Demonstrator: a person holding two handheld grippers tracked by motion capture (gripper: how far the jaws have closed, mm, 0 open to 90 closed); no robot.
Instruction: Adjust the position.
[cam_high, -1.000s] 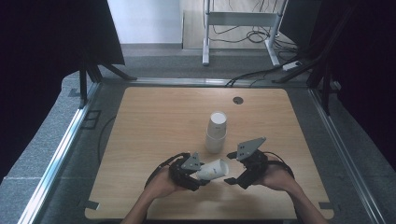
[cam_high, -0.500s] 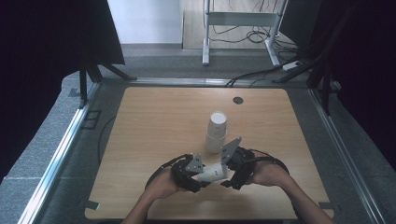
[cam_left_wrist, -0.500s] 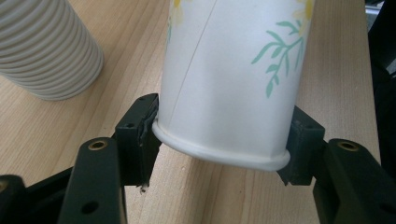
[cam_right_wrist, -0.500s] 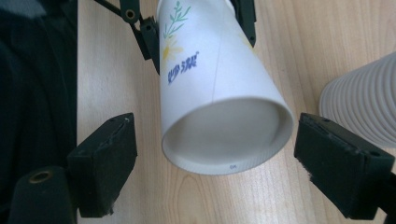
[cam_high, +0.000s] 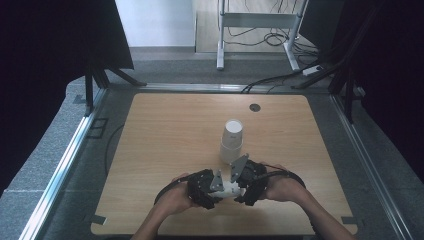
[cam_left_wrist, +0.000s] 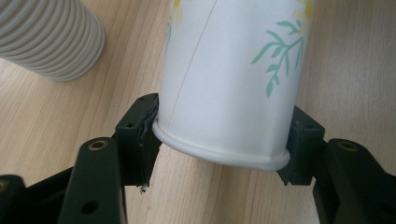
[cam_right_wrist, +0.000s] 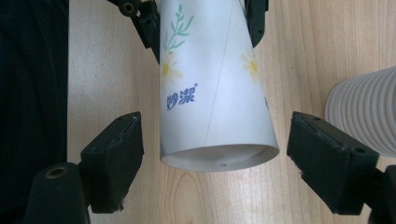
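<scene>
Paper cup (cam_right_wrist: 217, 93), just before the cup stack (cam_high: 231, 141), sat clamped by the rim in the left gripper (cam_left_wrist: 219, 140); the right gripper (cam_right_wrist: 212, 165), jaws just closing but not yet touching, needed centring on its base.

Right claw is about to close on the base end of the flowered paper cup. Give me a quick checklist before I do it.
1. Left claw clamped on the rim end of the paper cup: ok, both pads press on the rim.
2. Cup base between the right claw's pads: ok; jaws have just been closing.
3. Right pads touching the cup: not ok, a gap shows on each side.
4. Cup centred between those pads: ok, roughly.
5. Stack of cups apart from both claws: ok, standing just behind them.
6. Cup undeformed: cannot tell, rim looks slightly flattened.
</scene>
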